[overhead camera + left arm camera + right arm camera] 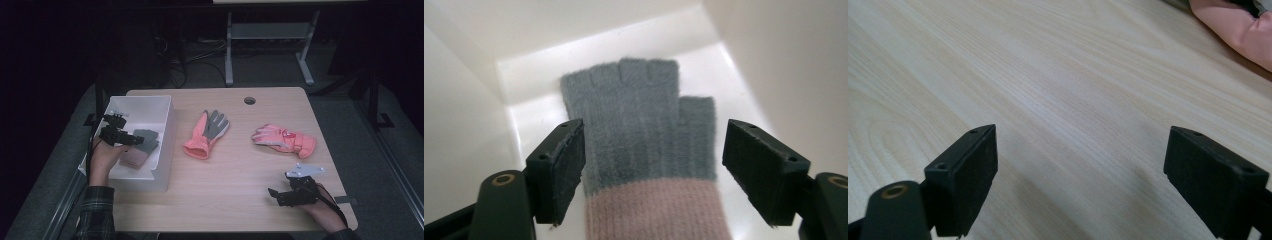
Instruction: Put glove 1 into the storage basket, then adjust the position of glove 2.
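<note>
The grey knitted fingerless glove with a pale pink cuff (639,135) lay flat on the floor of the white rectangular plastic bin (162,150), at the left of the high view, its short finger stubs pointing toward the far wall of the bin in the left gripper view. Your left gripper (134,139) hung just above it inside the bin with its jaws released; the two black pads stood to either side of the glove, the left pad close beside its edge and the right pad clear of it, pressing on nothing. No part of the glove was lifted.

Outward from the bin, toward the middle of the high view, a salmon-pink glove with a grey palm (206,133) lay on the light wooden surface (235,200), cuff toward you and fingers pointing away. To its right, well apart, a salmon-pink padded winter glove with a white patch (284,139) lay across the surface, fingers toward the left of the frame.

Your right gripper (273,193) rested low at the lower right of the high view, near the front edge, its jaws spread wide with only bare wood grain between them. In the right gripper view, a pink cuff showed at the upper right corner.
</note>
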